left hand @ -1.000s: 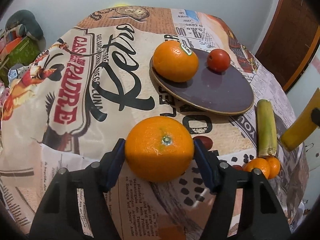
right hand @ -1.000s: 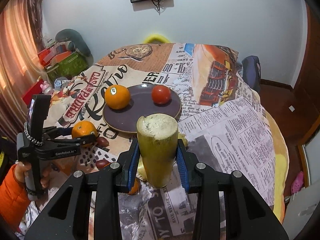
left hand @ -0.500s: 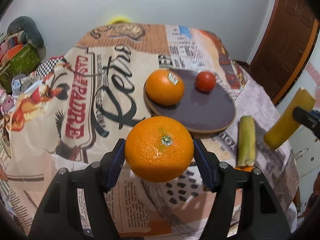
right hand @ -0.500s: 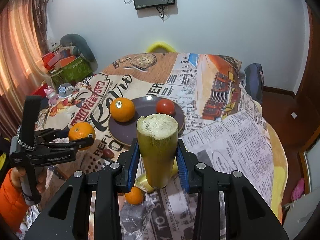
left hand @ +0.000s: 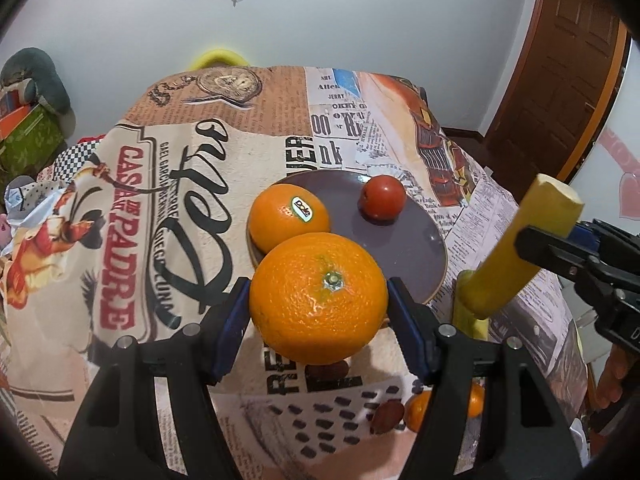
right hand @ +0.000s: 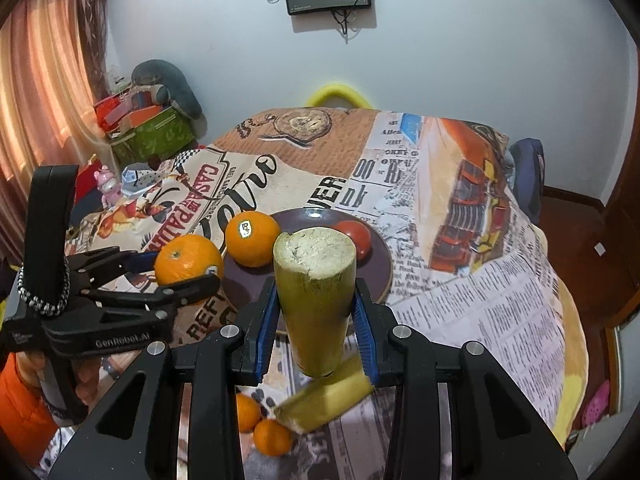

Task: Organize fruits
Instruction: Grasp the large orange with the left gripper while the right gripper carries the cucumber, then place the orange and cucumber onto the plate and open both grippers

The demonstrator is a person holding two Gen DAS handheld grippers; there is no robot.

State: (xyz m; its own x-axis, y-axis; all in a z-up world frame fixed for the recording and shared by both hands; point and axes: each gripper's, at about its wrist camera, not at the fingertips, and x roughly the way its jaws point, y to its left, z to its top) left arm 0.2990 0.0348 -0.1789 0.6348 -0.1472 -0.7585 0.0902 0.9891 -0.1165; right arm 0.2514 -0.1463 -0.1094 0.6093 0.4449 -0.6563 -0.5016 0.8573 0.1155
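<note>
My left gripper [left hand: 318, 304] is shut on a large orange [left hand: 318, 298] and holds it in the air just in front of the dark plate [left hand: 416, 256]; it also shows in the right wrist view [right hand: 176, 268]. The plate carries a stickered orange [left hand: 289, 216] and a red tomato [left hand: 382, 199]. My right gripper [right hand: 316, 320] is shut on a yellow-green cane stalk piece [right hand: 316, 292], held up near the plate's right side. A second stalk piece [right hand: 324, 400] lies on the table below it.
Two small tangerines [right hand: 260, 424] and dark reddish fruits [left hand: 386, 412] lie on the printed tablecloth [left hand: 160, 208] near the front. Boxes and a cushion [right hand: 160, 120] stand to the left of the table. A wooden door [left hand: 560, 80] is at the right.
Both grippers have risen and moved toward the plate, each with its load still held. The orange now hangs close to the plate's near rim.
</note>
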